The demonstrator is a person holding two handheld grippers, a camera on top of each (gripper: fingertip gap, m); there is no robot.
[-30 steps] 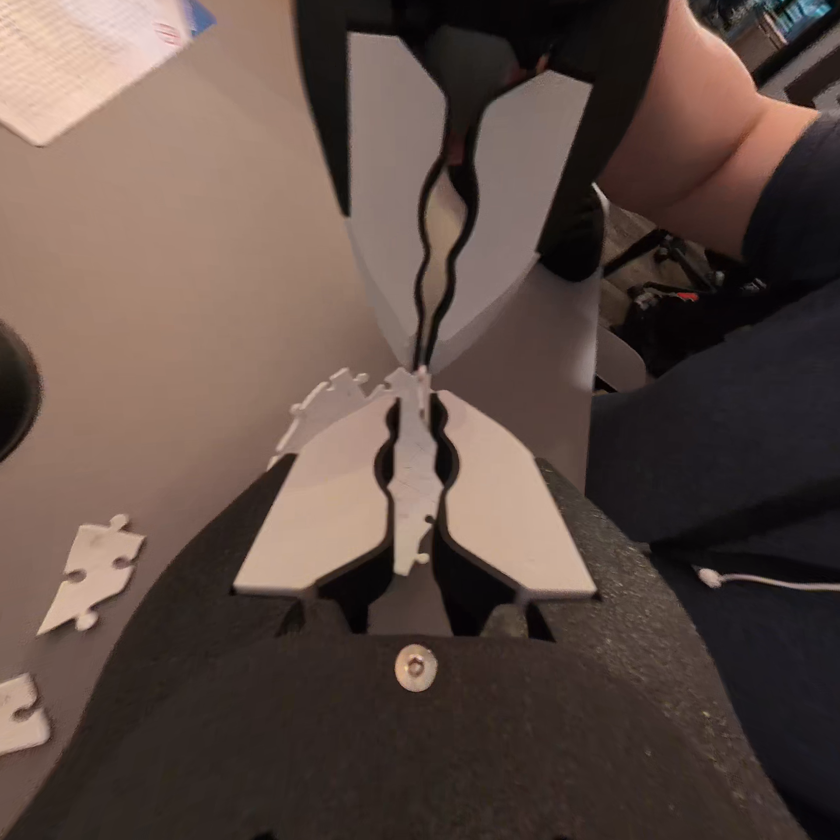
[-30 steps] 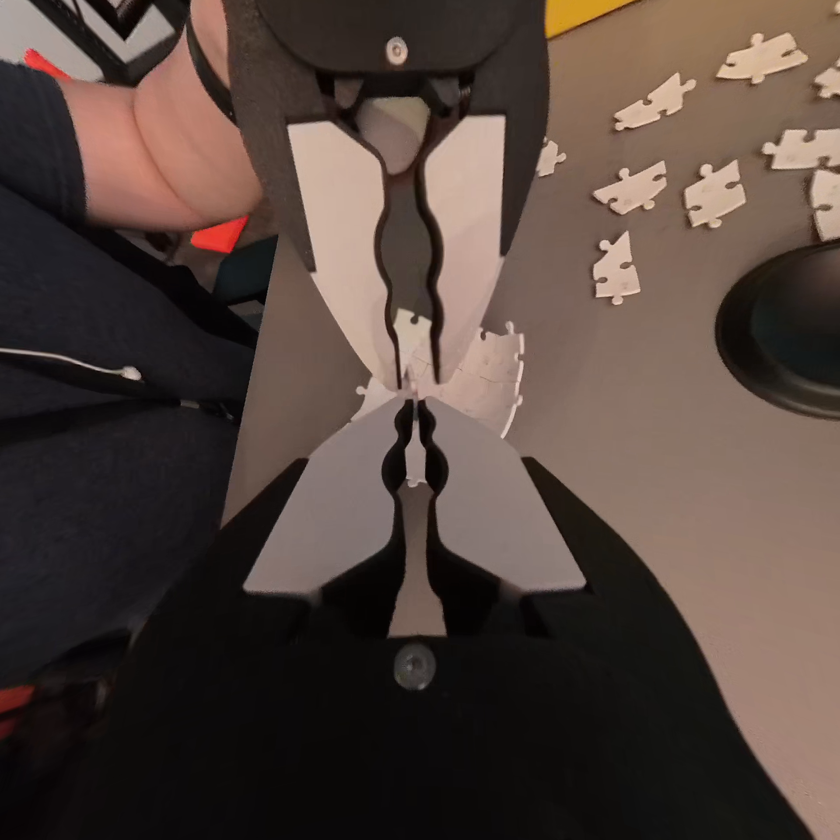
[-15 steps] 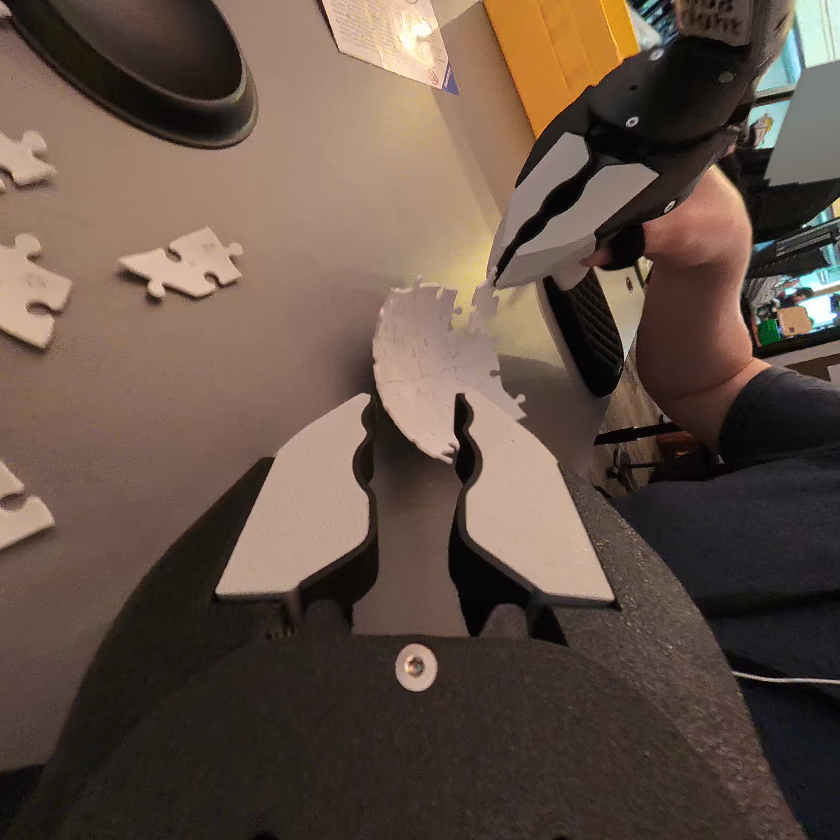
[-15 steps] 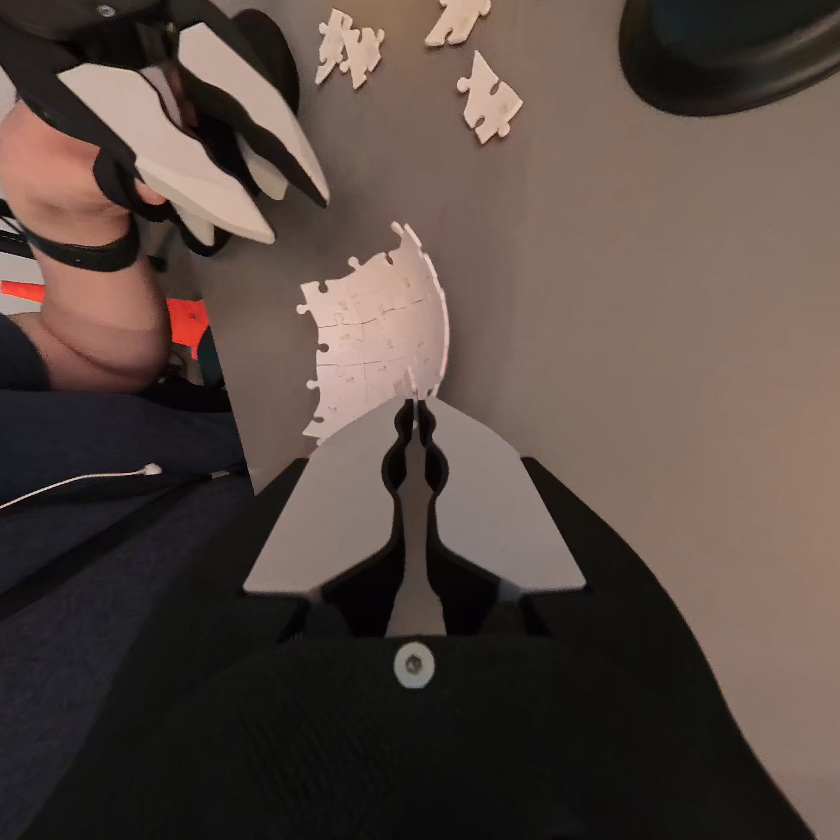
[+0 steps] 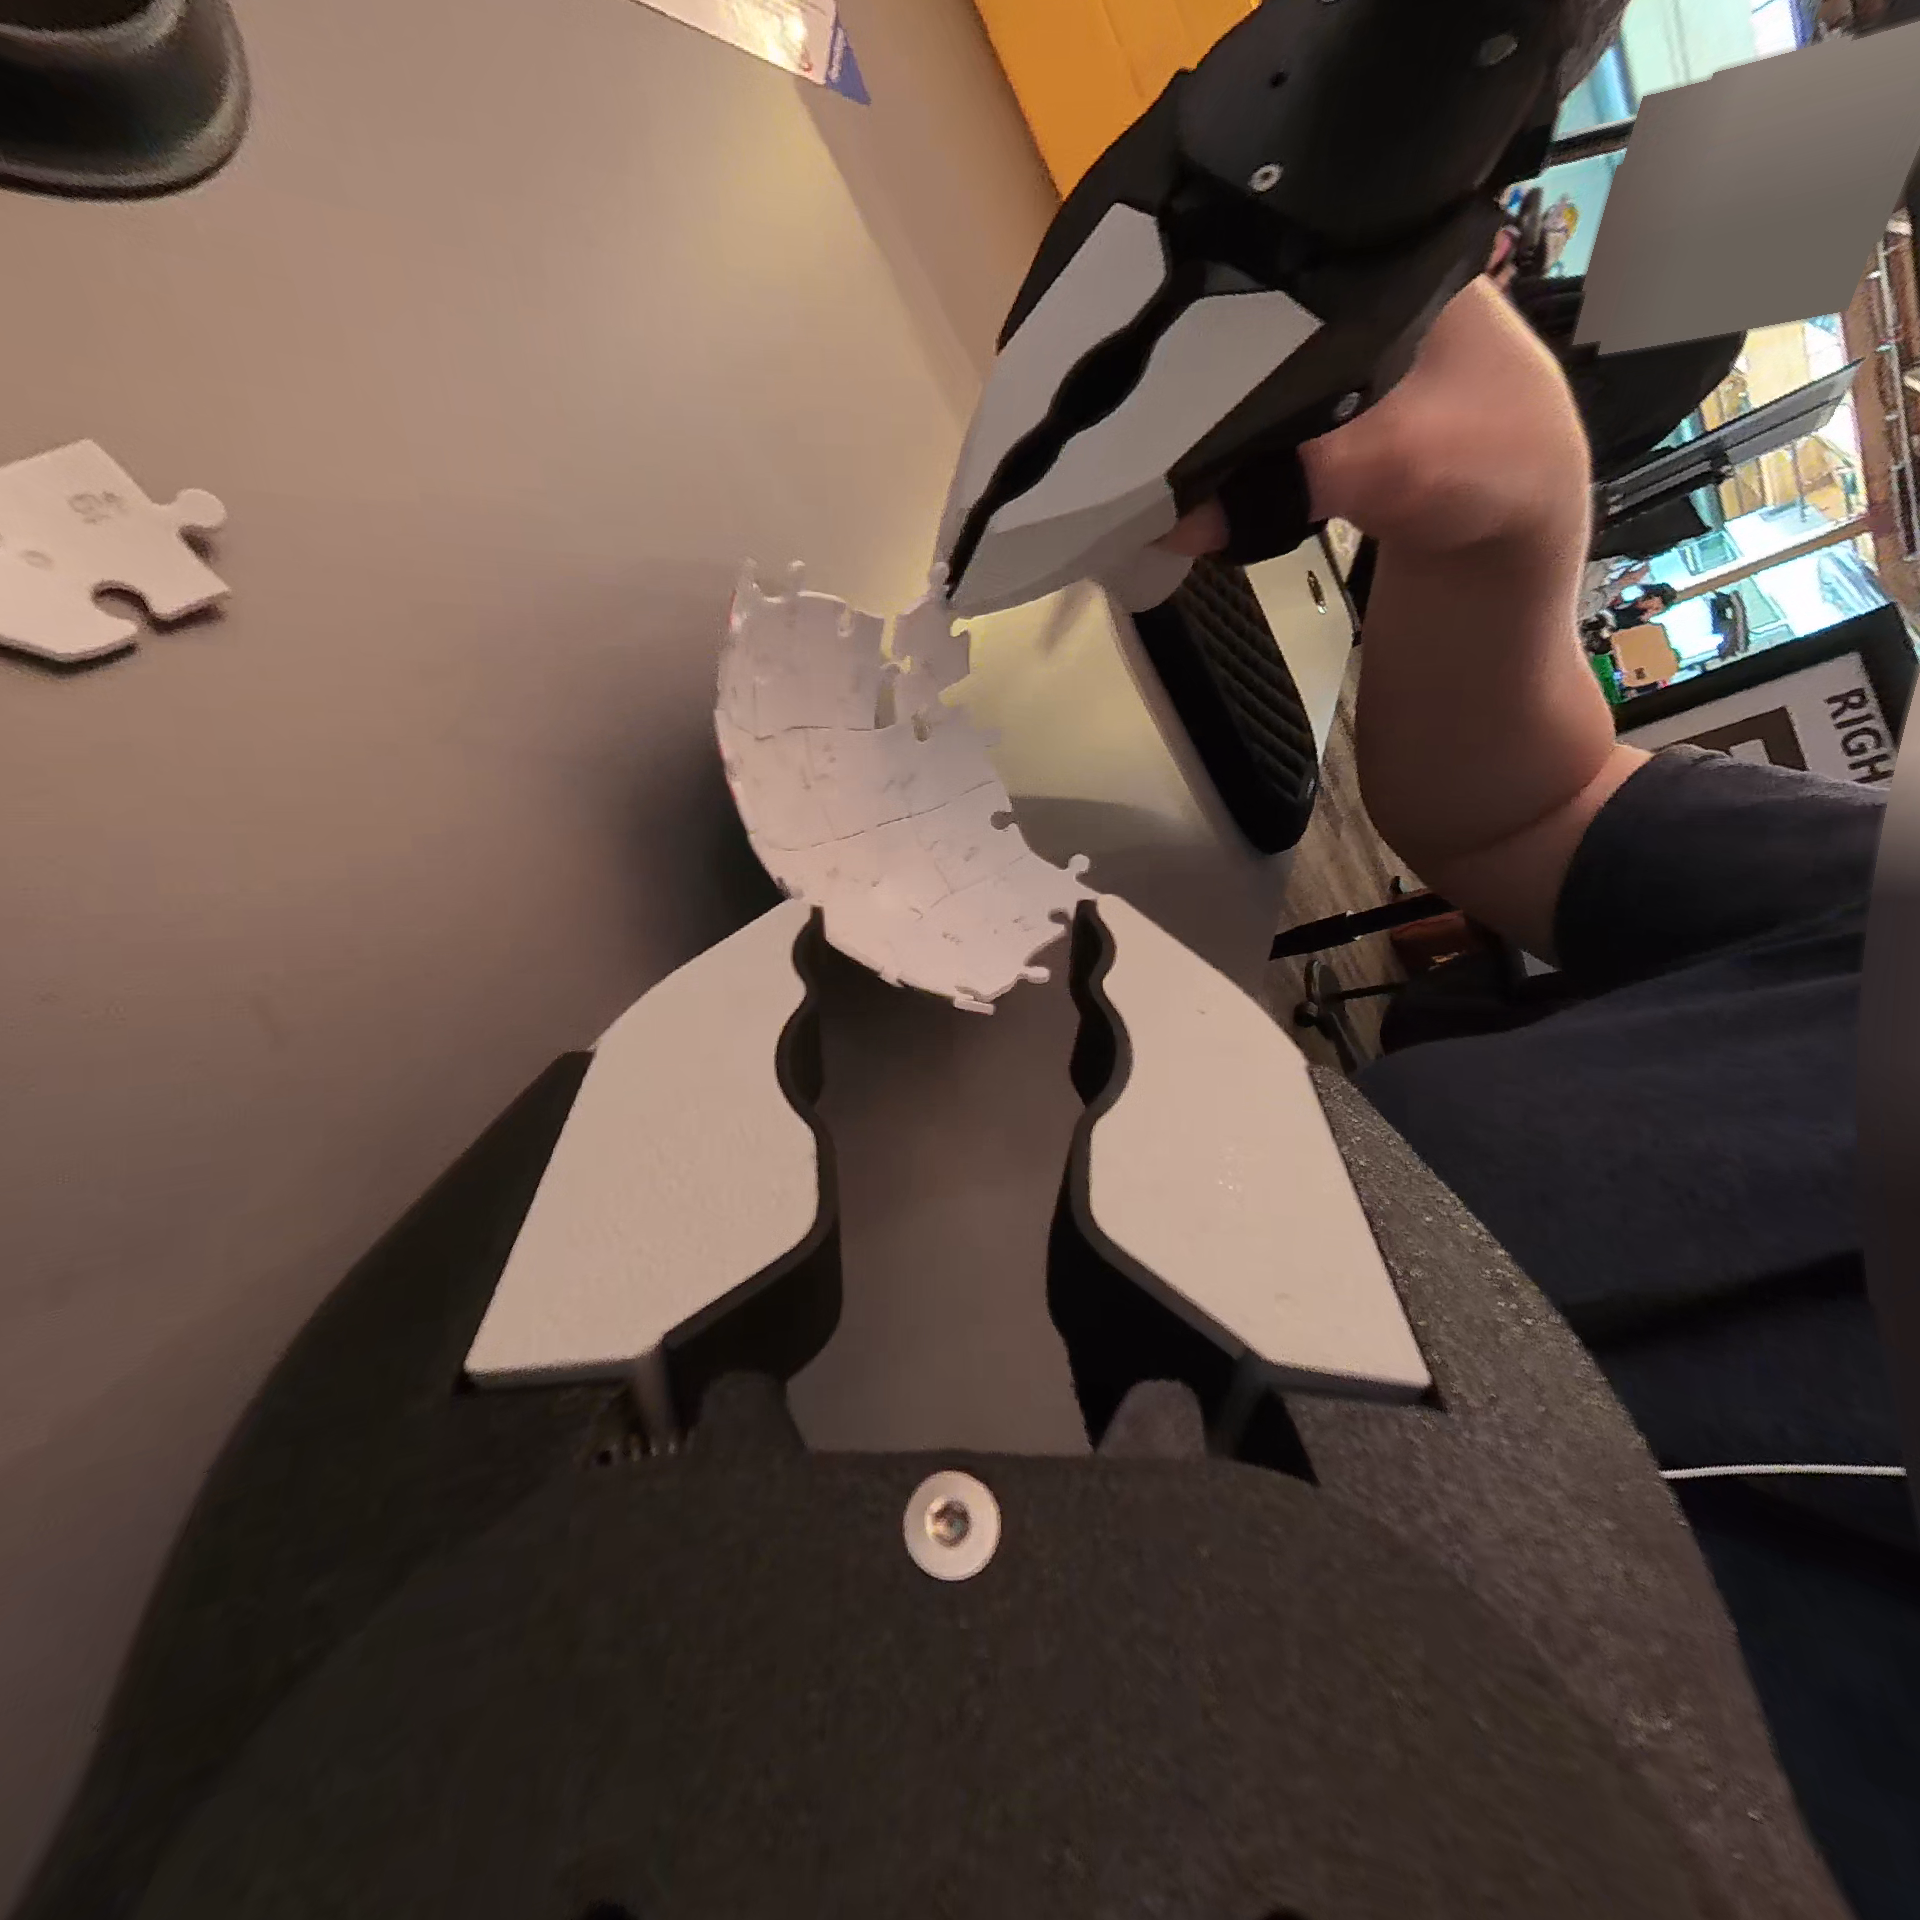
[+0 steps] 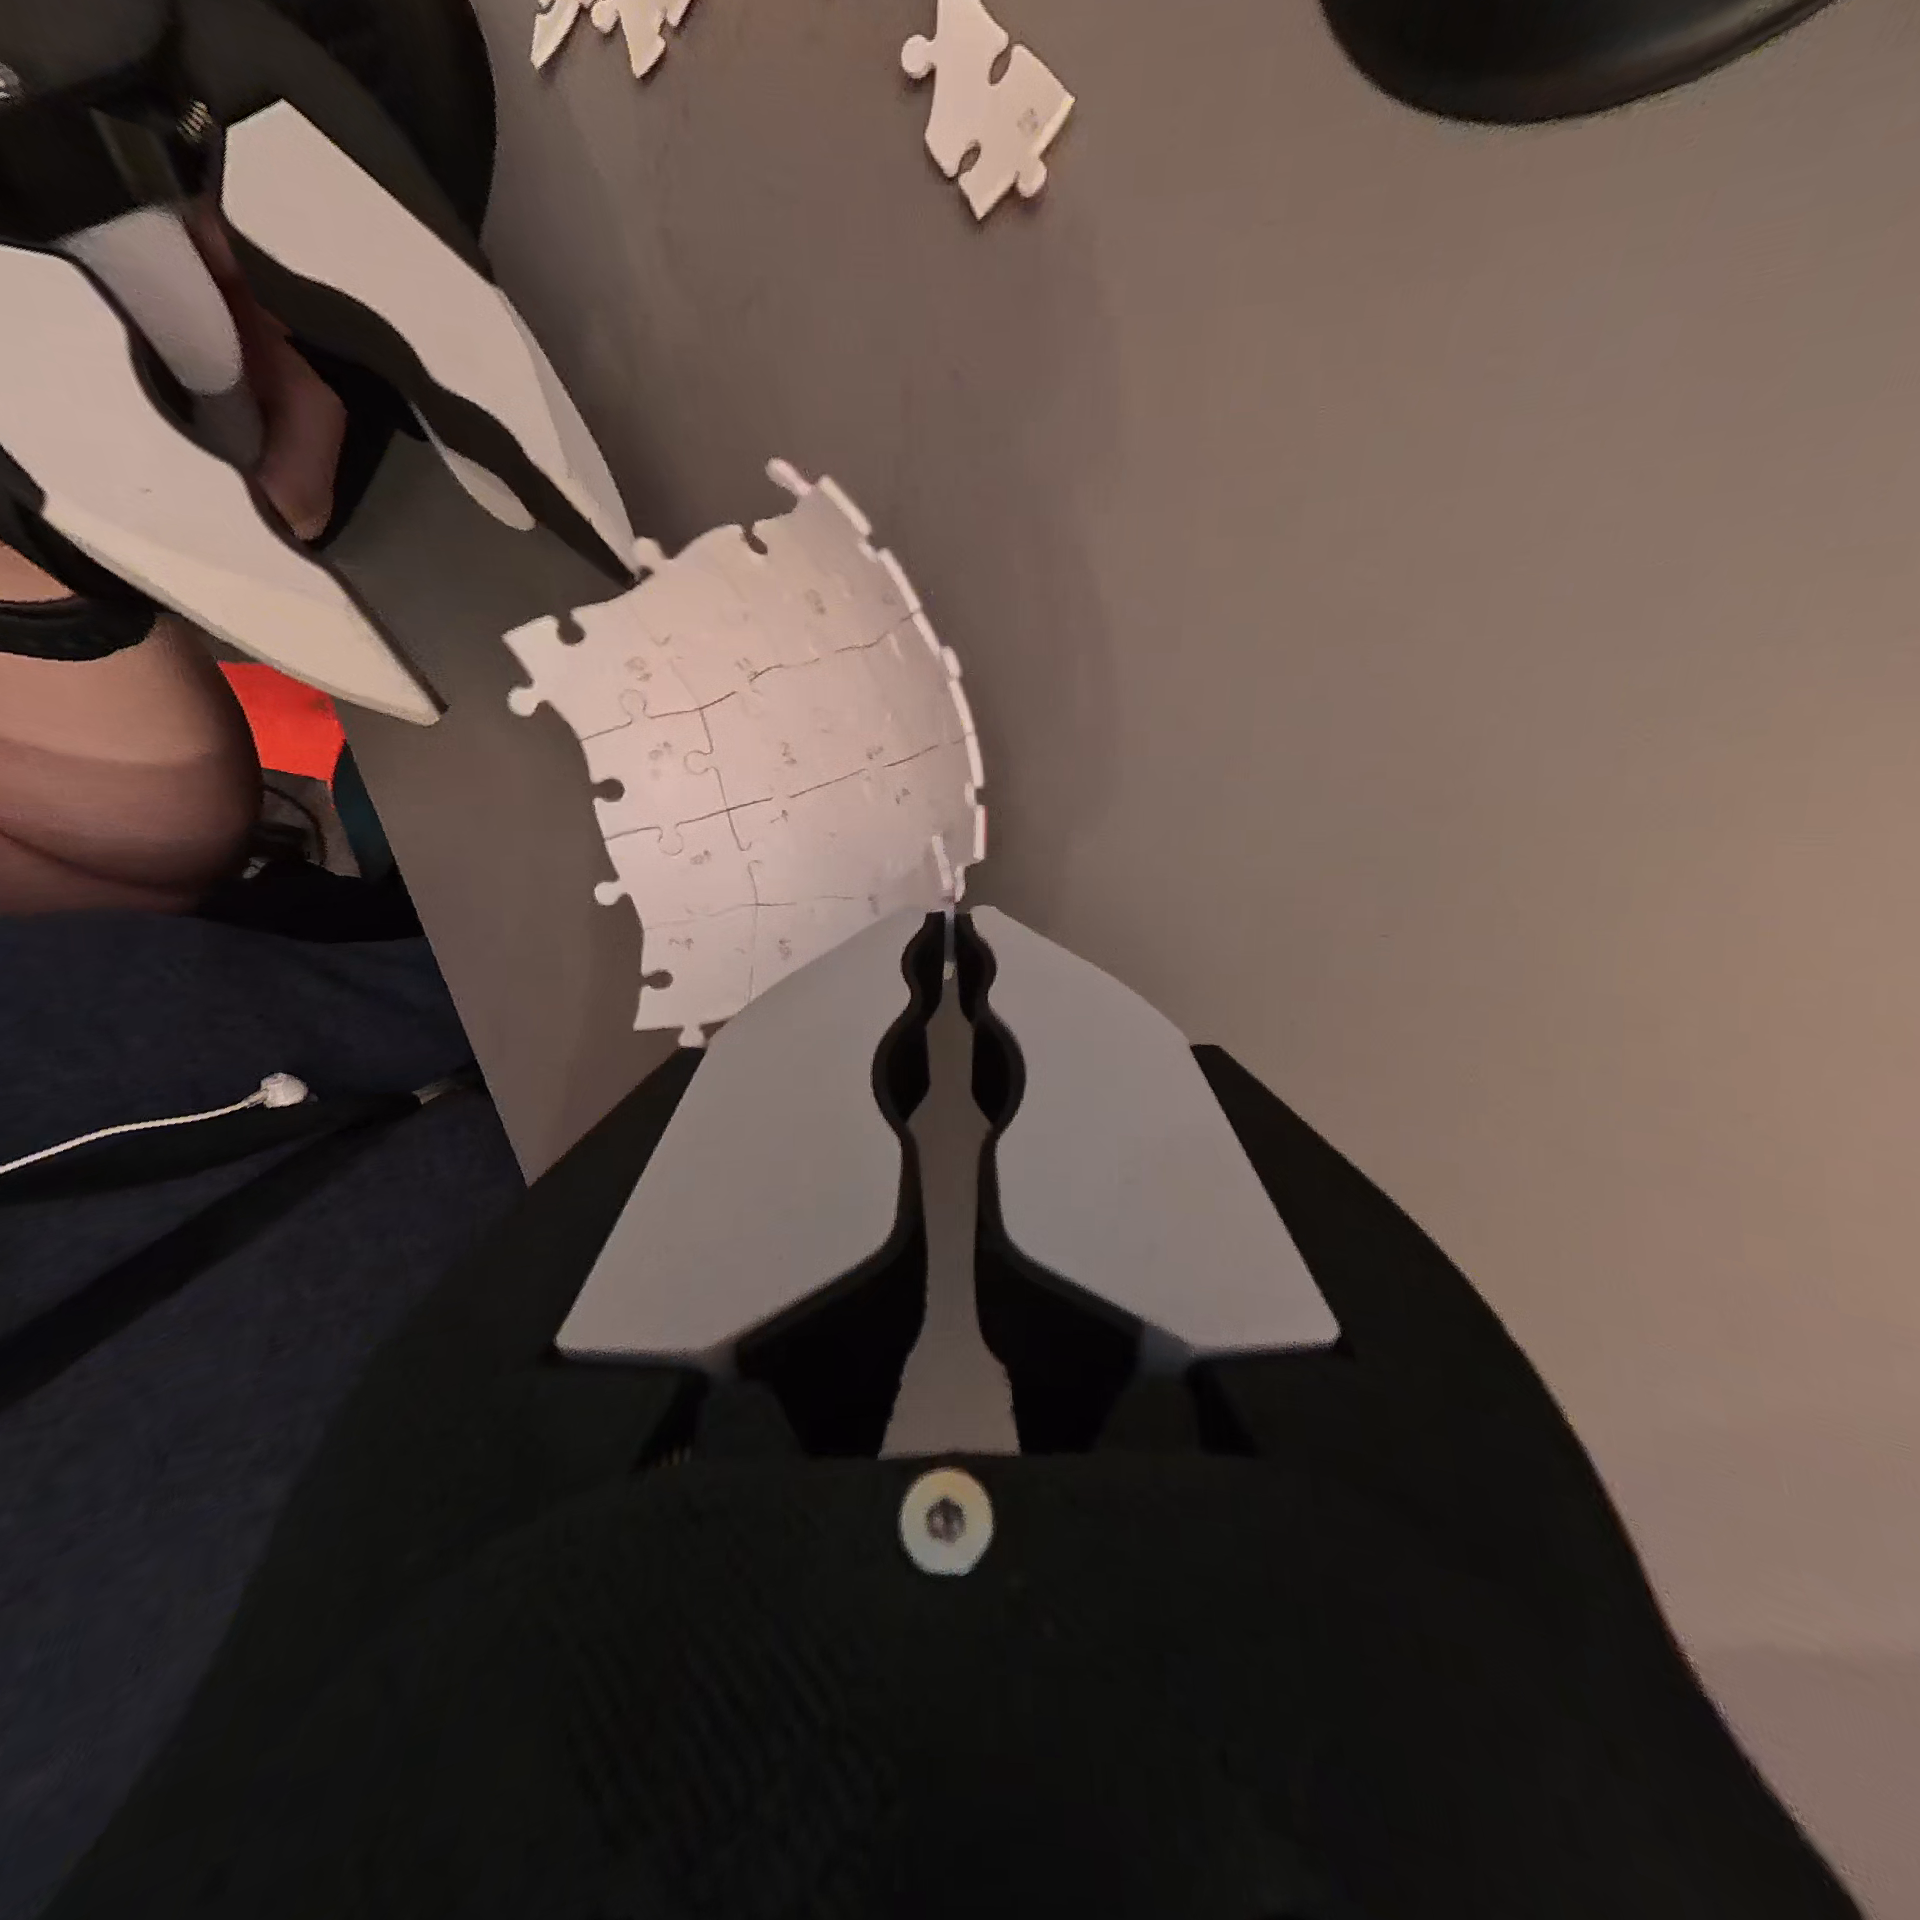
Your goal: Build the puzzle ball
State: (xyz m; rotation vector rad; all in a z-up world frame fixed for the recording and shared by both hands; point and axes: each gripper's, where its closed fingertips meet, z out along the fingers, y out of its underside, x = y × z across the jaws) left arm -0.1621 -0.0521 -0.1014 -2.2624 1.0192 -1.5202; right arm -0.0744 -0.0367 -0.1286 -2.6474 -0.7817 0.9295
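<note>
A curved white shell of joined puzzle pieces (image 6: 769,758) hangs in the air above the grey table (image 6: 1455,727). My right gripper (image 6: 948,916) is shut on the shell's near edge. In the left wrist view it (image 5: 951,587) pinches the shell's (image 5: 862,790) far upper edge. My left gripper (image 5: 943,912) is open, with the shell's lower rim between its fingers. From the right wrist view, the left gripper (image 6: 525,636) stands open at the shell's far corner, and one fingertip (image 6: 619,551) touches it.
Loose white pieces (image 5: 94,561) (image 6: 992,114) lie on the table. A black round object (image 5: 114,104) (image 6: 1558,42) sits at the far side. A yellow box (image 5: 1091,62) and a paper sheet (image 5: 779,21) lie beyond. The table edge and a person's lap are close by. There is about 10 cm between the tips of the two grippers. The black round object (image 5: 114,104) is about 15 cm from both grippers' fingertips.
A second ago both grippers were shut tip to tip on the shell. My left gripper has let go and opened wide, and its fingers now stand around the shell's rim. The right still holds it.
</note>
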